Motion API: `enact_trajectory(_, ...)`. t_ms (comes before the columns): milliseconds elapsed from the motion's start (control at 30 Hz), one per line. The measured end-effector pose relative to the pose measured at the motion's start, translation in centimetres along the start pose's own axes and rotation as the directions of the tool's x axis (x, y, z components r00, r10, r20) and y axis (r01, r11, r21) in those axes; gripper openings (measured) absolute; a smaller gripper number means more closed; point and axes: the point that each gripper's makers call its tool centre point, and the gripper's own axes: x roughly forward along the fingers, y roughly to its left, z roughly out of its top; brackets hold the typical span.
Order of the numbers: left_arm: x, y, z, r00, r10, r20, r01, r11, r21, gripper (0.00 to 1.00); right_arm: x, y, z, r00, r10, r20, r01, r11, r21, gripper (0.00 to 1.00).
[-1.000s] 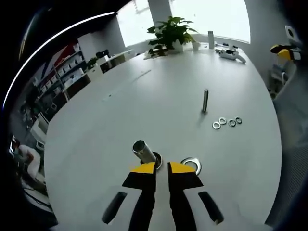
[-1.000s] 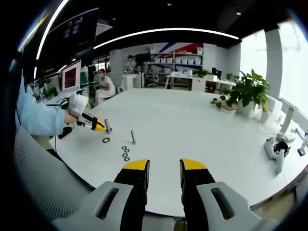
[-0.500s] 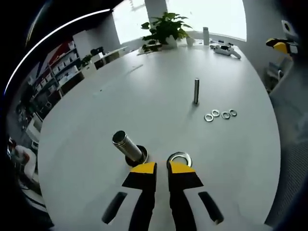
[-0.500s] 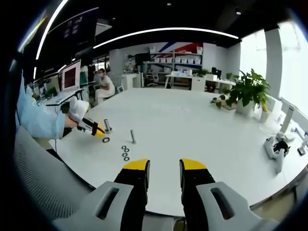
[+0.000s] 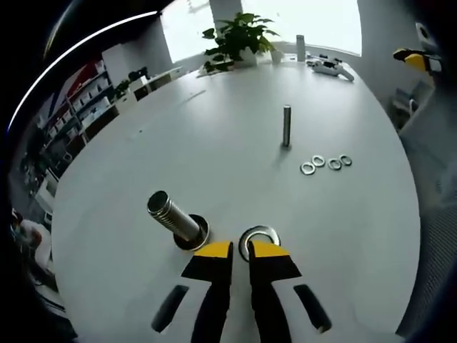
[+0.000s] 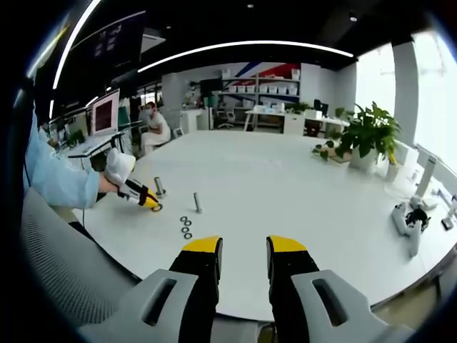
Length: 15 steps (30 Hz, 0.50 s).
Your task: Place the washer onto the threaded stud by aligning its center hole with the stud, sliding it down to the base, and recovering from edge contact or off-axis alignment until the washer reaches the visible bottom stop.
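Washer lies flat on the white surface, directly ahead of the left claw, its near rim touching or just under the yellow tips. The left claw's jaws stand close together with a narrow gap between them, gripping nothing that can be seen. Just ahead and to the left of that claw, the thick threaded stud rises from a dark round base and leans away to the left in the left gripper view; the washer sits just beside that base, not on the stud.

Farther ahead of the left claw and a little to its right, a thinner upright stud stands well apart, with a row of four small washers lying near its foot. A potted plant sits at the far edge of the surface.

In the right gripper view, the right claw is held apart, empty, above the near edge of the surface and well away from the parts. Far ahead to its left, a gloved hand in a light blue sleeve holds the left claw down at the washer.
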Motion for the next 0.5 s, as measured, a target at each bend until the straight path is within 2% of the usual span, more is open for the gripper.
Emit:
enact_trajectory(400, -0.03, -0.09, -0.03, 1.000, -0.008, -0.011, 0.007, 0.999, -0.037, 0.02, 0.00, -0.05, -0.02, 1.000, -0.001, 0.001, 0.001, 1.000, 0.001, 0.27)
enact_trajectory(500, -0.30, 0.08, -0.12, 1.000, -0.001, -0.010, 0.001, 1.000, -0.026, 0.02, 0.01, -0.06, 0.00, 1.000, -0.001, 0.003, 0.001, 1.000, 0.002, 0.27)
